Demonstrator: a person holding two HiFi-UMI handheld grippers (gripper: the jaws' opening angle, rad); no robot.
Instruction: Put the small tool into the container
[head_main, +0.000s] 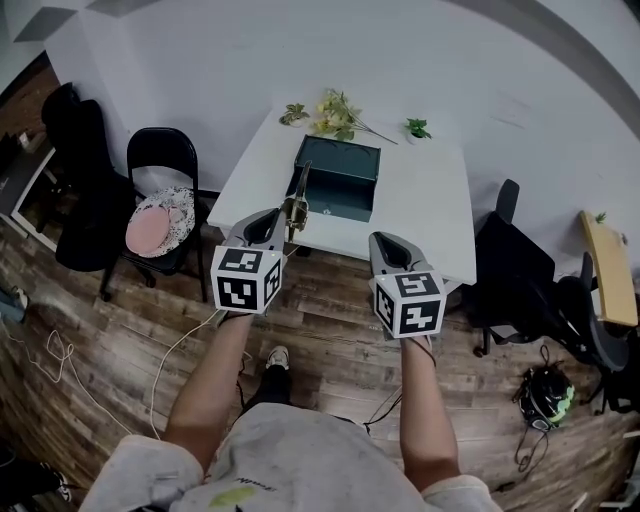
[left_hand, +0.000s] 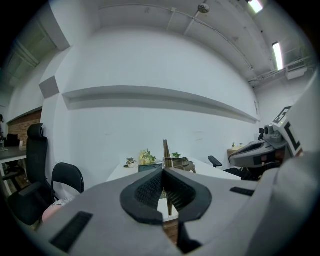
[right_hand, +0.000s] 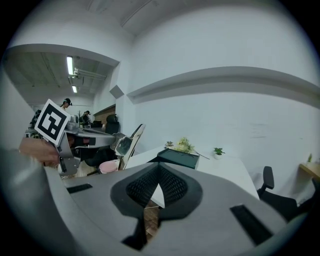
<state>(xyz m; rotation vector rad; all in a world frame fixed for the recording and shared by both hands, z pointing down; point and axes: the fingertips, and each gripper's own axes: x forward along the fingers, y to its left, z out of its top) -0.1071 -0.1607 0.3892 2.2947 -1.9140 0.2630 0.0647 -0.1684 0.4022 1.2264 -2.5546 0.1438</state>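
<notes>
Two grippers are held out in front of the person, at the near edge of a white table (head_main: 430, 205). The left gripper (head_main: 278, 215) has its jaws pressed shut on the small tool (head_main: 297, 198), a thin, flat, brass-coloured piece. In the left gripper view the small tool (left_hand: 166, 151) stands upright, with one end rising above the closed pads (left_hand: 150, 187) and the other showing below them. From the head view the tool shows over the near left part of the table, just beside the left wall of the container (head_main: 345, 152). Whether it touches that wall cannot be told.

The container is a dark green open box that sits in the middle of the table. The right gripper (head_main: 383, 242) is level with the left one and well apart from it. In the right gripper view its jaws (right_hand: 159, 169) meet with nothing between them.

Along the far edge of the table stand a small potted plant (head_main: 293, 114) at the left corner, a bunch of flowers (head_main: 338, 113) beside it, and a second potted plant (head_main: 418, 128) further right. A black chair (head_main: 160, 150) with a pink cushion (head_main: 148, 230) stands on the wooden floor (head_main: 330, 300) off the table's left edge.
</notes>
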